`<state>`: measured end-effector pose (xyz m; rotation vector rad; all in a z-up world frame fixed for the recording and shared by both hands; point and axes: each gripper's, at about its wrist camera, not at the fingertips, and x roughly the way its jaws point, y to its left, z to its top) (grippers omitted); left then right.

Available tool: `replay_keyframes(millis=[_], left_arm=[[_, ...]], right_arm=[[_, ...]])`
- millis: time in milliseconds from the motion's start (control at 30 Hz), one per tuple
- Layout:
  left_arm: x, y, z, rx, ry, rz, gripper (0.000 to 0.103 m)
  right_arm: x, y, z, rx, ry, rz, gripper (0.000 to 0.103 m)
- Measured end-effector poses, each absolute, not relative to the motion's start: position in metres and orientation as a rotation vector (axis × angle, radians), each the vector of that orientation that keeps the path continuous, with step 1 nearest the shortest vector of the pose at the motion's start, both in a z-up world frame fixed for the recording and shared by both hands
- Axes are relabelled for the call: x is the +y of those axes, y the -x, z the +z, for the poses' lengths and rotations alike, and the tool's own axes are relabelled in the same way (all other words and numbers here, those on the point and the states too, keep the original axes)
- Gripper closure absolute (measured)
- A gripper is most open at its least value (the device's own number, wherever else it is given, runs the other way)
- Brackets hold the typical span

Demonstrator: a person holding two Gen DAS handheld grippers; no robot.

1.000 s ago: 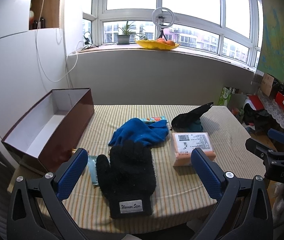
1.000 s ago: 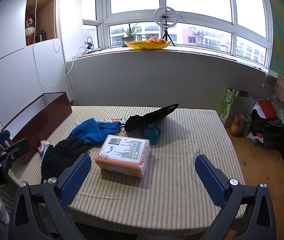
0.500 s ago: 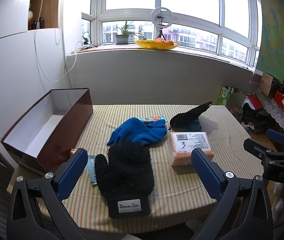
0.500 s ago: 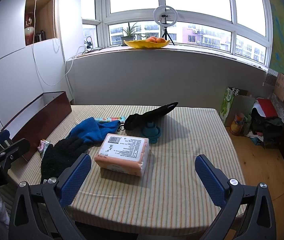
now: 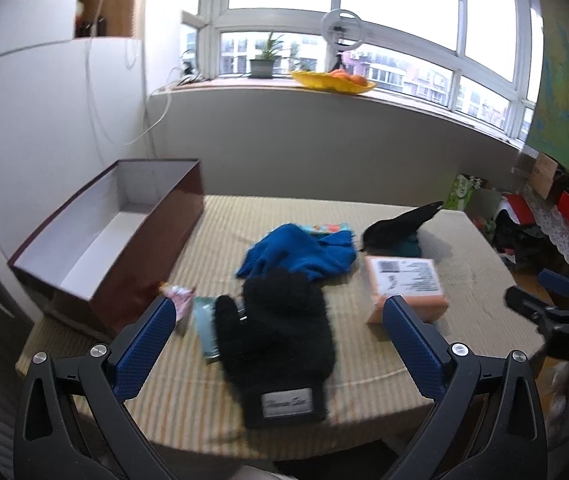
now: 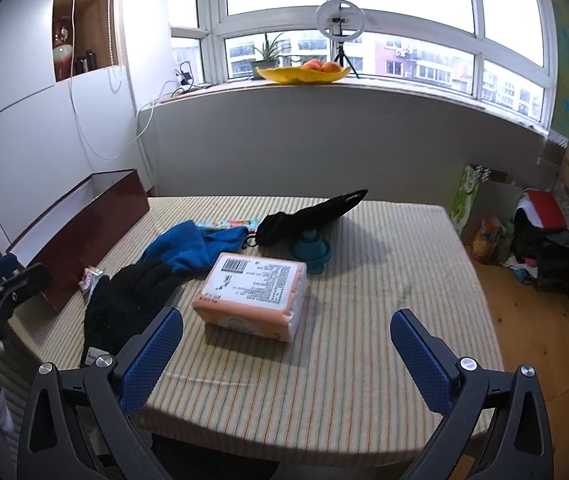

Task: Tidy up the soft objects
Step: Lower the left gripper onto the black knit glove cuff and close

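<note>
A black fuzzy glove (image 5: 280,332) lies at the near edge of the striped table (image 5: 464,248), right in front of my open, empty left gripper (image 5: 278,316). Behind it lies a blue glove (image 5: 296,254), also in the right wrist view (image 6: 188,246). An orange-and-white soft pack (image 6: 254,296) (image 5: 404,286) lies ahead of my open, empty right gripper (image 6: 286,326). A thin black glove (image 6: 308,216) rests tilted on a teal stand (image 6: 312,250). An open dark-red box (image 5: 112,232) stands at the left.
Small packets (image 5: 180,300) lie beside the box and under the black glove. A colourful flat pack (image 6: 228,224) lies behind the blue glove. Bags and clutter (image 6: 540,232) fill the floor on the right. A windowsill with a yellow fruit bowl (image 6: 304,72) runs behind.
The left gripper has drawn back, tilted and swung slightly right; the view is blurred with motion. The right gripper has shifted slightly. Both stay open and nothing on the table has moved.
</note>
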<state>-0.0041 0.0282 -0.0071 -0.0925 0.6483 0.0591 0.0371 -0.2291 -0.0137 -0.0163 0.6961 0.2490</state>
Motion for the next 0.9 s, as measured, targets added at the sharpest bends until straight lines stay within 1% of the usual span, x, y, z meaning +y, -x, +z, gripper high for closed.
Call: replay_keyframes(millis=[267,367,567,900], left_arm=[[0.077,0.02,-0.03,0.724,0.16,0.108,0.001],[0.087,0.023,-0.042,0.766,0.199,0.096,0.001],[0.077,0.017,-0.061,0.838,0.172,0.073,0.004],[0.056,0.007,-0.065,0.859,0.098,0.033,0.004]], right_arm=[[-0.244,-0.044,-0.029,0.736,-0.103,0.348,0.0],[-0.239,-0.045,-0.033,0.753,-0.1,0.373,0.0],[-0.207,-0.048,-0.043,0.797,-0.01,0.433,0.0],[-0.162,-0.051,-0.063,0.871,0.072,0.497,0.0]])
